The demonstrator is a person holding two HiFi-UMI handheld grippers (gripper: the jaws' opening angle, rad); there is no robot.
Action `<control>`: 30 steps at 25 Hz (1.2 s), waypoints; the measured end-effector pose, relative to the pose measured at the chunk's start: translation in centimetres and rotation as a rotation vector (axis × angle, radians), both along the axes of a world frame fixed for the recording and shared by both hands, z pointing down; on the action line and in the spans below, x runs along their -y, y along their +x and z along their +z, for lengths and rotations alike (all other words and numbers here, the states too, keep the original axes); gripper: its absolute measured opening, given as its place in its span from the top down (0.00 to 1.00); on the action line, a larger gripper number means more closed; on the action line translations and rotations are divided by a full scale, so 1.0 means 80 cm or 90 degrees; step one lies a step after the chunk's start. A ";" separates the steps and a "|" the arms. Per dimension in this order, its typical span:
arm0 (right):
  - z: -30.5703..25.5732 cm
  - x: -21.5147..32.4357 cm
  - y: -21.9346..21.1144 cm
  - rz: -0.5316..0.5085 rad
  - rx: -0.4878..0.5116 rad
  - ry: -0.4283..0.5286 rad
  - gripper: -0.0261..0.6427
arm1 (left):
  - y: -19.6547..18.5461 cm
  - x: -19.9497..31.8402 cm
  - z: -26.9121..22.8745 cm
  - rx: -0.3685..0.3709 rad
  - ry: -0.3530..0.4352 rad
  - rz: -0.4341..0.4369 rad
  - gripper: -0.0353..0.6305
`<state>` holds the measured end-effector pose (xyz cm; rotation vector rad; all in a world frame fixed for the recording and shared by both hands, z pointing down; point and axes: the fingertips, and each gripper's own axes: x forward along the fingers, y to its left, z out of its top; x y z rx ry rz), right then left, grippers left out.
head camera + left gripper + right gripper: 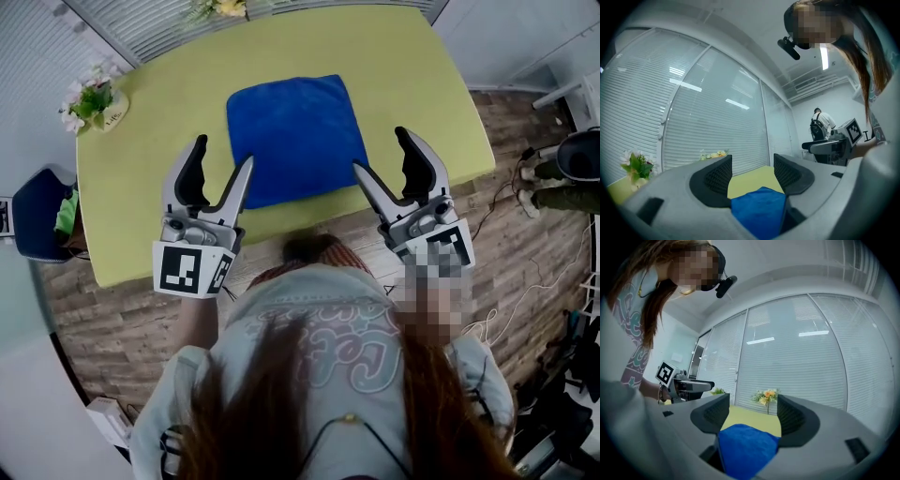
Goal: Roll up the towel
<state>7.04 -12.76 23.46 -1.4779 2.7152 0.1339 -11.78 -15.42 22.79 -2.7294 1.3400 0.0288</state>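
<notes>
- A blue plush square towel [298, 139] lies flat and unrolled on the yellow-green tabletop [412, 75], in the middle of it and reaching to the near edge.
- The left gripper [223, 152], grey with black jaw pads, is at the towel's near-left corner. Its jaws are spread wide, one tip over bare table and the other at the towel's left border.
- In the left gripper view the jaws [752, 171] stand well apart with nothing clamped between them. The towel [759, 211] shows low in the gap and the table [749, 182] shows beyond it.
- The right gripper [380, 150] mirrors it at the near-right corner, also wide open, with its inner tip just beside the towel's right border.
- The right gripper view shows the same: pads apart [747, 414] and gripping nothing — the towel [745, 448] is below and between them.
- Whether either claw touches the cloth cannot be told.
- A small pot of white flowers and green leaves [92, 101] stands on the table's far-left corner, well apart from the towel.
- A second bunch of yellow-orange flowers [765, 397] sits at the far edge, in front of the white window blinds [801, 362].
- A dark blue chair [33, 211] stands on the wood-pattern floor [525, 244], off the table's left side.
</notes>
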 end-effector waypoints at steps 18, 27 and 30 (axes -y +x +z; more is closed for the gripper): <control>0.043 0.028 0.001 -0.135 -0.072 -0.028 0.50 | -0.014 -0.004 0.062 0.024 -0.095 -0.081 0.57; 0.115 0.012 -0.004 -0.183 -0.198 -0.028 0.50 | -0.017 -0.031 0.129 0.133 -0.146 -0.045 0.57; 0.140 0.006 -0.004 -0.196 -0.217 -0.048 0.50 | -0.027 -0.040 0.153 0.156 -0.172 -0.039 0.57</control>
